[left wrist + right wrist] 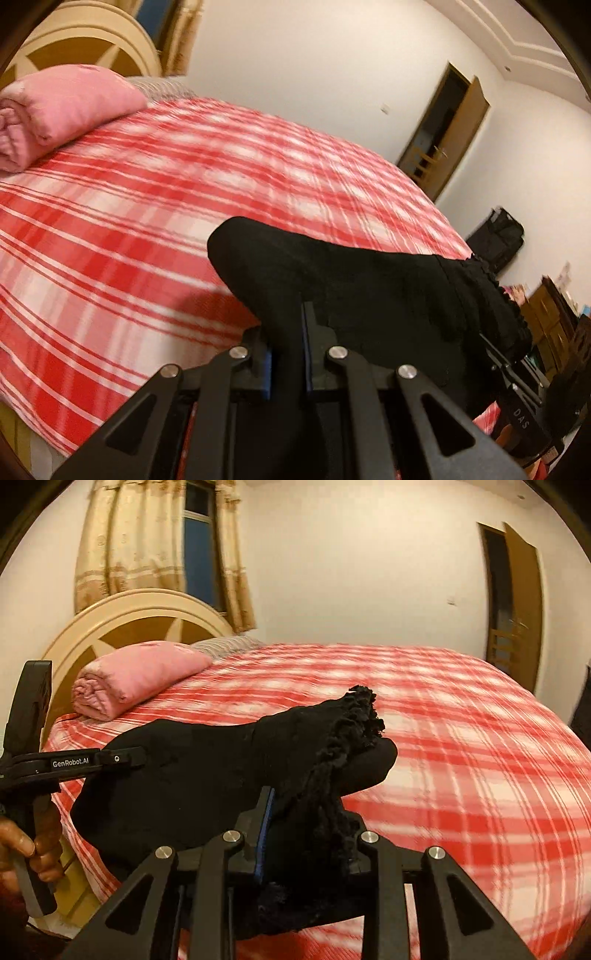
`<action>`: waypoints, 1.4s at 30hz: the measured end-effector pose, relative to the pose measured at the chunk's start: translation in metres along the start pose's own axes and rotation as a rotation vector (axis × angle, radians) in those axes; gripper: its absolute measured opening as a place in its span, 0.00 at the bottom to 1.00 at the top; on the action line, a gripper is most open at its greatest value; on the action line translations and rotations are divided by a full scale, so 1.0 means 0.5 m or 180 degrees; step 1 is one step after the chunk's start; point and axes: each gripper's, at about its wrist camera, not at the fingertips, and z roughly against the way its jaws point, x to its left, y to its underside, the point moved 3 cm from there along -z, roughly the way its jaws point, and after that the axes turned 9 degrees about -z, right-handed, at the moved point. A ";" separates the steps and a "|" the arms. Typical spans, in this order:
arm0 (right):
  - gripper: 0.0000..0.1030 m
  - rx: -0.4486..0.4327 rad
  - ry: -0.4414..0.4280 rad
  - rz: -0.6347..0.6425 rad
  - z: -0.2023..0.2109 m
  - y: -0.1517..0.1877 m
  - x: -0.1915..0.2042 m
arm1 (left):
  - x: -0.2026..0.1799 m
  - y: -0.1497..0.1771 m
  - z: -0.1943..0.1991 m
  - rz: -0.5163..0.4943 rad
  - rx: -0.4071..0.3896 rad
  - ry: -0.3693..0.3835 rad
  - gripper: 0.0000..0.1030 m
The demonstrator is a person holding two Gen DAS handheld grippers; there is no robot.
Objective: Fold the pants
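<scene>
One pair of black pants, one bed in red-and-white check, one rolled pink blanket, two grippers. Left gripper pressed nearly together, pinching a fold of the pants. Right gripper narrowed around a thicker bunch at the frilled waistband, pads gripping it. Pants hung between both, lifted above the bed's near edge. One hand seen on the left handle.
</scene>
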 end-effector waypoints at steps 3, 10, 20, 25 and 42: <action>0.28 -0.0038 -0.0219 0.0141 -0.045 -0.042 0.052 | 0.052 -0.038 0.027 0.0025 -0.0165 -0.0210 0.12; 0.28 -0.0005 -0.0709 0.0572 -0.217 -0.127 0.205 | 0.192 -0.102 0.074 0.0056 -0.0410 -0.0867 0.12; 0.32 0.0712 -0.0517 0.1241 -0.523 -0.050 0.299 | 0.391 -0.044 -0.054 0.0441 0.0098 -0.1499 0.19; 0.59 0.0746 -0.0456 0.1344 -0.523 -0.055 0.273 | 0.437 0.013 -0.037 0.0680 0.0247 -0.1818 0.79; 0.29 0.0477 -0.0801 0.0809 -0.374 -0.082 0.279 | 0.383 -0.008 0.031 0.0611 0.0093 -0.1952 0.94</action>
